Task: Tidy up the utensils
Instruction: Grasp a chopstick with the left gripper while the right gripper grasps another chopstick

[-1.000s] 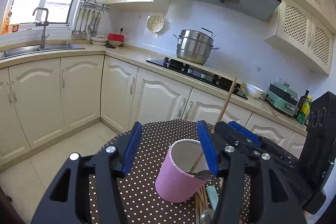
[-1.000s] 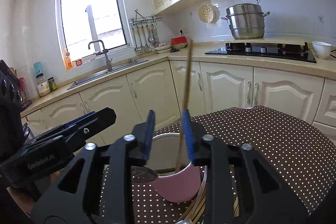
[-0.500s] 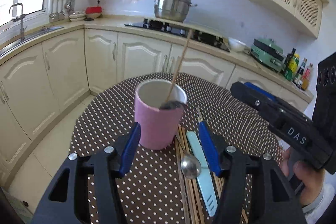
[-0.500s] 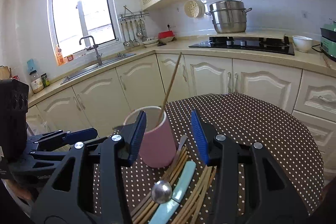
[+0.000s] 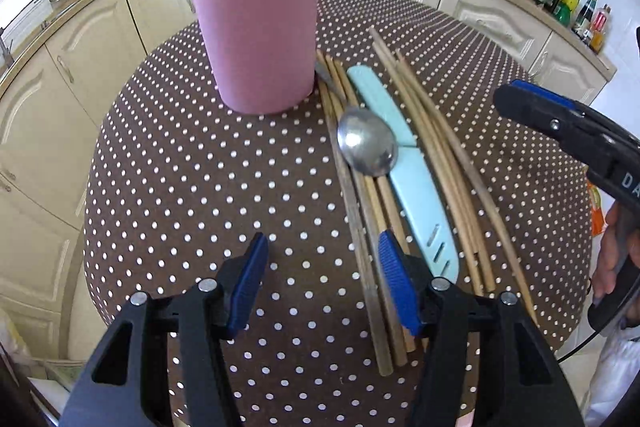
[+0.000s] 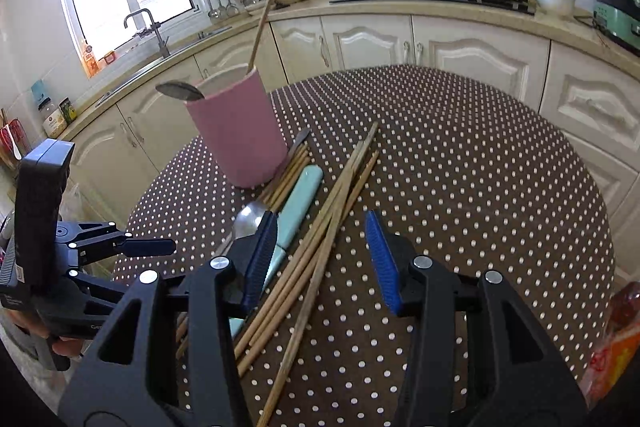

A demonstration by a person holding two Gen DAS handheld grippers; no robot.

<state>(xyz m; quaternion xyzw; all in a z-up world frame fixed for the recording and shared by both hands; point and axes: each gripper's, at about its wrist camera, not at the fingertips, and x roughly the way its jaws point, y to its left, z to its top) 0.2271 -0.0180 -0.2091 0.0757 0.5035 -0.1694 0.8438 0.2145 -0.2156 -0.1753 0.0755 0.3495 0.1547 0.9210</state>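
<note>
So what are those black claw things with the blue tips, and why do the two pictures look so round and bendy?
Those claws are grippers, tongs that a person holds, one in each hand. Each has a small wide-eyed camera looking along its fingers, which bends the picture. One picture comes from the left gripper, the other from the right gripper. Both are open and hold nothing. They hang over a round table with a dotted brown cloth. On it stands a pink cup that already has a spoon and one chopstick inside. Beside the cup lie a heap of wooden chopsticks, a silver spoon and a pale blue knife, waiting to be tidied away.
</note>
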